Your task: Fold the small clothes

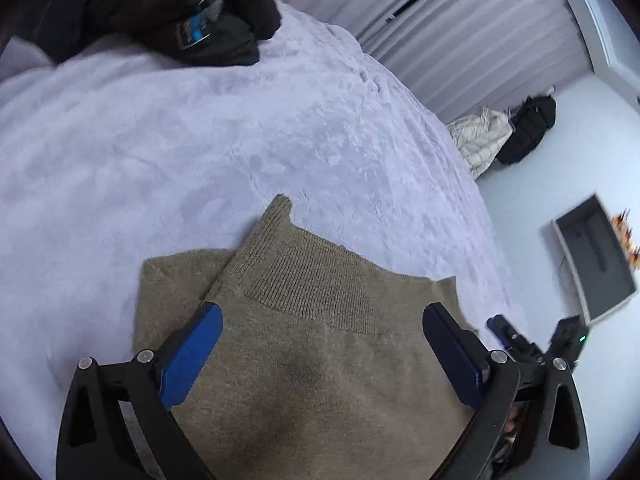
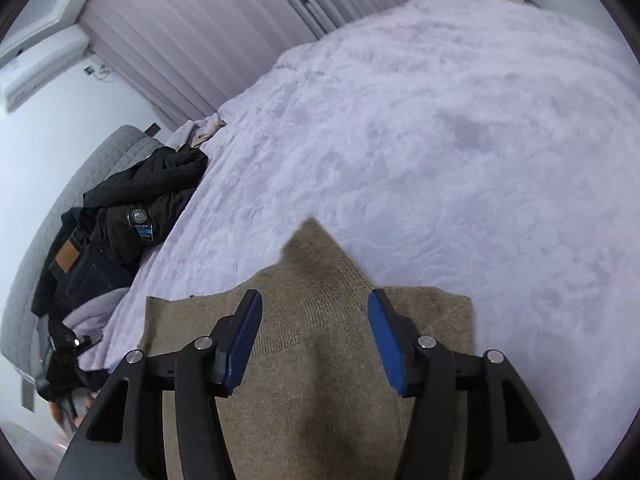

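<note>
Tan knit sweater (image 1: 320,360) lies on the lilac bed (image 1: 160,140), one part already folded over the body. Left gripper (image 1: 320,340) hovers with fingers spread wide, grasping nothing; right gripper (image 2: 316,336) likewise released above the ribbed band. More folds look needed.

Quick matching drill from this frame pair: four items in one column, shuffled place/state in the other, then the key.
Items
1. sweater
2. left tool
3. black jacket
4. grey tray

Descriptions
A. on the floor beside the bed
B. tan knit, lying on the blanket, ribbed band on top
C. piled at the bed's edge with jeans
D. jaws wide apart, nothing pinched

Pairs: 1-B, 2-D, 3-C, 4-A
</note>
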The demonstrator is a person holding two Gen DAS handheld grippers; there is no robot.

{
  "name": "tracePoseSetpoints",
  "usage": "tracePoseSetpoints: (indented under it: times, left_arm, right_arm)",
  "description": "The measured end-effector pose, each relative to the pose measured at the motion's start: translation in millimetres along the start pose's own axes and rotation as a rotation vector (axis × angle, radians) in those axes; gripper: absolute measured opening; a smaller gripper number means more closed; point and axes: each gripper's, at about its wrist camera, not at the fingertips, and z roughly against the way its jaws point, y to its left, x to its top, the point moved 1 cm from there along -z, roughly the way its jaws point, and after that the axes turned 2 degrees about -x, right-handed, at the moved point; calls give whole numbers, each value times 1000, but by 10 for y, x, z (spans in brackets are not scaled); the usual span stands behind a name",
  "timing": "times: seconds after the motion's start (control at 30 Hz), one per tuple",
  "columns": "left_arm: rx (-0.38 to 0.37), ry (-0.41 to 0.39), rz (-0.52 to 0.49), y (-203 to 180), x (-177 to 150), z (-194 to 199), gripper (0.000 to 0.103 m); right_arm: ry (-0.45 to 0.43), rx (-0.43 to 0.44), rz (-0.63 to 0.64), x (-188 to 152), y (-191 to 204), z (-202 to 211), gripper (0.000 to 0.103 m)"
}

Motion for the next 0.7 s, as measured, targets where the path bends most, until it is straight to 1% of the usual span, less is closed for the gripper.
tracePoseSetpoints:
  times: [0.07, 0.13, 0.2, 0.23, 0.3, 0.33, 0.37, 0.4, 0.43, 0.47, 0.5, 0.53, 0.57, 0.63, 0.67, 0.7]
  left_arm:
    - [91, 23, -143, -295, 1, -171, 100]
    - [166, 21, -255, -499, 10, -362, 100]
    - [243, 18, -311, -553, 23, -542, 100]
    - [287, 20, -312, -503, 38, -615, 100]
    - [360, 25, -286, -269, 69, -705, 100]
    - [415, 34, -250, -58, 78, -721, 100]
    - [444, 48, -188, 165, 79, -719, 100]
    - [412, 51, -134, 334, 82, -702, 101]
    - [348, 38, -72, 500, 92, -642, 100]
    - [329, 25, -34, 580, 113, -586, 100]
    - [348, 15, -19, 592, 133, -528, 100]
    - [402, 3, -25, 559, 144, -462, 100]
    - [442, -7, -34, 523, 140, -390, 100]
    - [441, -24, -48, 411, 59, -177, 100]
    - [440, -28, -53, 344, 4, -97, 100]
    - [434, -34, -60, 253, -72, -28, 100]
  right_arm:
    - [7, -68, 158, 20, 296, -43, 66]
    - [52, -147, 314, 28, 616, -244, 66]
    - [103, -149, 377, 11, 760, -448, 66]
    - [131, -159, 396, -2, 781, -560, 66]
    - [163, -231, 416, -44, 691, -704, 66]
    - [177, -288, 409, -60, 574, -766, 66]
    - [188, -344, 392, -79, 447, -794, 66]
    - [203, -412, 355, -103, 257, -813, 66]
    - [213, -415, 306, -115, 106, -810, 69]
    - [208, -360, 244, -109, -24, -776, 70]
    - [203, -321, 190, -97, -124, -731, 70]
    - [200, -326, 175, -79, -148, -686, 70]
    - [194, -356, 184, -65, -130, -641, 70]
    - [158, -442, 203, -59, -25, -437, 72]
    - [130, -442, 205, -87, 51, -281, 72]
    - [111, -423, 208, -126, 126, -157, 73]
